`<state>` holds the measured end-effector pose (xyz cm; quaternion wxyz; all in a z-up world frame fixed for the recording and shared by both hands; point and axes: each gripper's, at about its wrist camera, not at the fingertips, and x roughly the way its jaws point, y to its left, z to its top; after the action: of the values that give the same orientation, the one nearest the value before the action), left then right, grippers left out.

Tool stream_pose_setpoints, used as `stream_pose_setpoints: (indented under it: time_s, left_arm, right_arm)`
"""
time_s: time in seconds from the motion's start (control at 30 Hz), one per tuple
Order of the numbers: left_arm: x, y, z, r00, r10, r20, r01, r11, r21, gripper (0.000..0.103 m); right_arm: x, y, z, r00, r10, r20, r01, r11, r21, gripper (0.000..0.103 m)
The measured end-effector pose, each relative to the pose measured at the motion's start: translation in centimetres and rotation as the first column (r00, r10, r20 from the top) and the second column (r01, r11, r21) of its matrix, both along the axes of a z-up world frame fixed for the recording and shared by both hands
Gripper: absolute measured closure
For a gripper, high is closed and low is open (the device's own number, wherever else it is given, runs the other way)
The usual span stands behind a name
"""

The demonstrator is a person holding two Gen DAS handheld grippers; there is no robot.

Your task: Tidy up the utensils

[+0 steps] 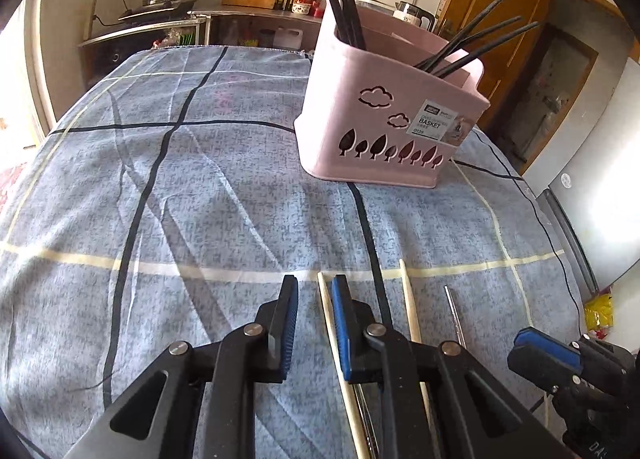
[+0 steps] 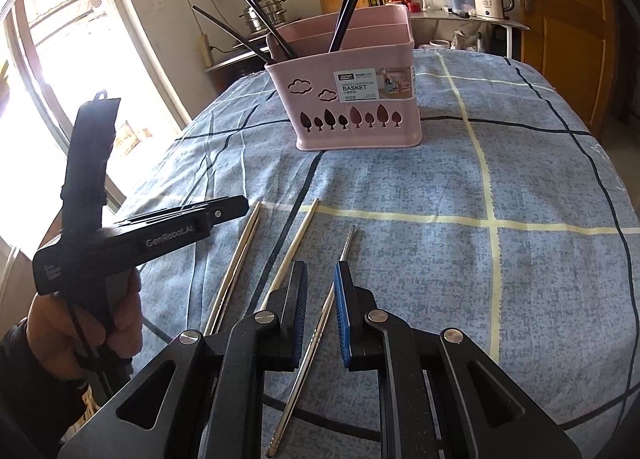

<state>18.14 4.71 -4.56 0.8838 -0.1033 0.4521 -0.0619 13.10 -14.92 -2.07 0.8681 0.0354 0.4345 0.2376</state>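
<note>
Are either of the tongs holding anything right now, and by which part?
Nothing is held. The right tongs stand open astride the slim metal chopstick on the cloth; the left tongs are open and empty.

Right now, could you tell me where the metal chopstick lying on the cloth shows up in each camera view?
Left wrist view: the metal chopstick is at lower right, right of the left gripper and the wooden chopsticks.
Right wrist view: it runs through the lower centre, between the open fingers of the right gripper.
Shared landmark: the pink basket.
</note>
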Motion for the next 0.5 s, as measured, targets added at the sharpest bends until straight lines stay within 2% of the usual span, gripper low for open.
stream_pose_setpoints:
  time_s: [0.03,0.13,0.23,0.3,0.33,0.5]
  left_arm:
    - [0.5,-0.2,-0.5,1.000,-0.001,-0.019,0.001,1.000,0.013,0.086]
    - [0.7,-0.8,-0.8,1.000,-0.026,-0.010,0.027,0.997,0.070,0.086]
    - [0.4,0.2,-0.5,1.000,-0.015,-0.011,0.016,0.998,0.053,0.085]
    - [0.1,1.2,-0.6,1.000,0.012,-0.020,-0.011,0.997,0.080,0.086]
    - [0.0,1.7,-0.7,1.000,0.017,-0.021,-0.015,0.997,0.069,0.090]
    - [-0.3,3.3,-0.6,0.998,0.030,-0.047,-0.030,1.000,0.004,0.090]
  right_arm:
    - [0.1,0.0,0.0,1.000,0.000,-0.001,0.000,1.000,-0.001,0.089]
    - [0.4,0.1,-0.1,1.000,-0.001,-0.006,0.001,1.000,-0.003,0.089]
    - [0.8,0.4,-0.1,1.000,0.002,-0.008,-0.002,1.000,-0.003,0.089]
    - [1.2,0.8,-0.1,1.000,0.009,-0.009,-0.009,1.000,-0.001,0.089]
    - [1.4,1.2,-0.1,1.000,0.015,-0.010,-0.015,1.000,-0.001,0.089]
    - [3.7,3.4,-1.1,0.998,0.036,-0.052,-0.037,0.999,-0.012,0.089]
